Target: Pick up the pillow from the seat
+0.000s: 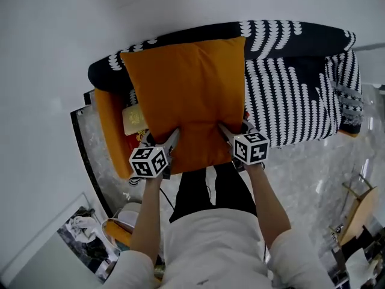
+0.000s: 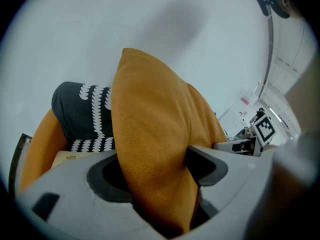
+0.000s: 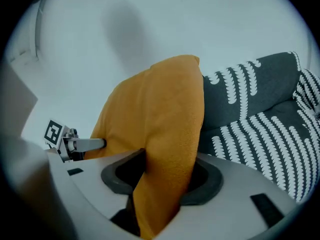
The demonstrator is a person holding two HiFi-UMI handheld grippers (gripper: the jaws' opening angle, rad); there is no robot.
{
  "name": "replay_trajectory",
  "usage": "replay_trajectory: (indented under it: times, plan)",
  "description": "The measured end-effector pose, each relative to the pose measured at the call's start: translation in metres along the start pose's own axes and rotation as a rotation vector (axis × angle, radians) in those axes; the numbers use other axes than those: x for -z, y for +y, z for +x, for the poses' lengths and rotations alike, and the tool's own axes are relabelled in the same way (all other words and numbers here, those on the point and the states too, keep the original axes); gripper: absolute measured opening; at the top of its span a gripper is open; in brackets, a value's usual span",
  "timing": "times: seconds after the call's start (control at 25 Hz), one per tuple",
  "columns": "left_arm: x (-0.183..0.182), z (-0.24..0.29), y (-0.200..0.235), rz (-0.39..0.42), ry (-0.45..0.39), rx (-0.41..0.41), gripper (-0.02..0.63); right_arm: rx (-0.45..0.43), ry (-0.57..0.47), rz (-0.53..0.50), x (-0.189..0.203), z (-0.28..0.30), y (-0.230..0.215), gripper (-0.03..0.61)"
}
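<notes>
An orange square pillow [image 1: 189, 95] hangs in front of me, lifted above the seat of a black sofa with white patterned stripes [image 1: 298, 95]. My left gripper [image 1: 173, 138] is shut on the pillow's near edge at the left, and my right gripper [image 1: 224, 130] is shut on the same edge at the right. In the left gripper view the orange pillow [image 2: 150, 149] is squeezed between the two grey jaws. The right gripper view shows the pillow [image 3: 165, 149] pinched the same way, with the sofa [image 3: 255, 119] behind it.
An orange chair or cushion edge [image 1: 111, 131] with a cream card [image 1: 135, 118] on it sits at the sofa's left end. A dark-framed picture [image 1: 84, 233] lies on the pale floor at lower left. Wooden furniture [image 1: 358, 212] stands at lower right.
</notes>
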State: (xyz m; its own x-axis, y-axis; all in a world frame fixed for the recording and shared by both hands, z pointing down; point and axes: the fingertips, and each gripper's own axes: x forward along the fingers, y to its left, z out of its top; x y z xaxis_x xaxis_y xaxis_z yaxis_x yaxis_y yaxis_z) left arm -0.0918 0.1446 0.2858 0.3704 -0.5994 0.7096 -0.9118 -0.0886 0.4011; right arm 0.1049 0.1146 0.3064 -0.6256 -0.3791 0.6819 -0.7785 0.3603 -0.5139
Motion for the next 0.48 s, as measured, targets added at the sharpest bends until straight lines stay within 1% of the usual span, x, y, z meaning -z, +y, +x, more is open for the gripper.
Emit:
replay_trajectory:
  times: [0.32, 0.48]
  plan:
    - [-0.029, -0.042, -0.044, 0.047, -0.069, -0.023, 0.345, -0.045, -0.052, -0.044, -0.027, -0.053, 0.015, 0.21]
    - [-0.039, -0.075, -0.054, 0.054, -0.118, -0.032, 0.342, -0.063, -0.082, -0.09, -0.039, -0.075, 0.041, 0.209]
